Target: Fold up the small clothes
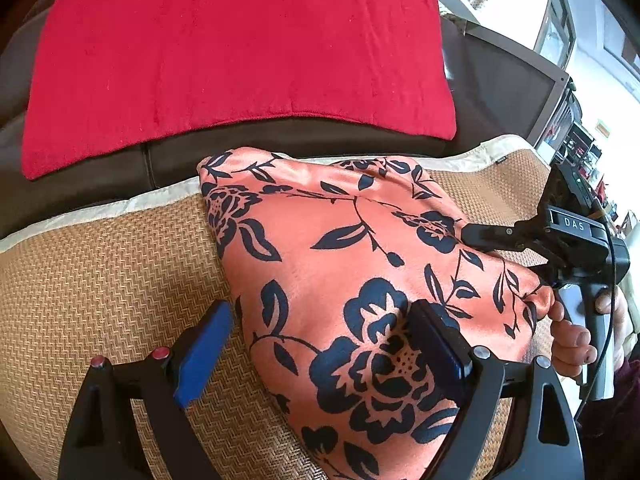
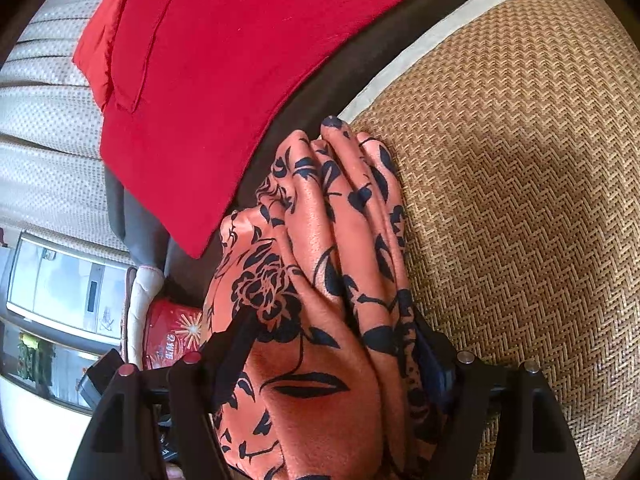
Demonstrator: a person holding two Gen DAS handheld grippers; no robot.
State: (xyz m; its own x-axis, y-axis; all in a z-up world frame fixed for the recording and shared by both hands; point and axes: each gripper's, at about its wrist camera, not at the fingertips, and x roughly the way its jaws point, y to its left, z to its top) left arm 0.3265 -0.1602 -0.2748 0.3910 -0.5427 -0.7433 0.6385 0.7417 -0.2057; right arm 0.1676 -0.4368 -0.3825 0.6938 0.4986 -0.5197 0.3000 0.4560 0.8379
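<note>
Orange floral garment (image 1: 344,264) lies bunched on the woven mat (image 1: 104,272), directly ahead of and under both grippers. Left gripper (image 1: 320,344): jaws stand wide apart; the blue-padded finger (image 1: 202,354) sits over bare mat just off the cloth's near-left edge, the other finger (image 1: 438,344) rests on or just above the cloth over a large dark flower; no fabric is pinched between them. Right gripper (image 2: 332,352): seen from its own camera, a thick gathered ridge of the garment (image 2: 320,280) fills the gap between the two fingers and runs away from them toward the mat's pale border; the jaws stand fairly wide, and cloth lies against both fingers, but whether the pads actually press it I cannot tell. In the left wrist view the right gripper (image 1: 508,244) enters from the far right, its upper finger lying over the cloth's right-hand fold, with the person's hand (image 1: 576,332) on the handle below it. Beyond the garment, past the mat's cream edge, a red towel (image 1: 240,48) is spread over the dark brown sofa back (image 1: 280,140). To the left of the right gripper, off the sofa, a red box (image 2: 172,336) with a gold starburst sits low beside a pale cushion.
</note>
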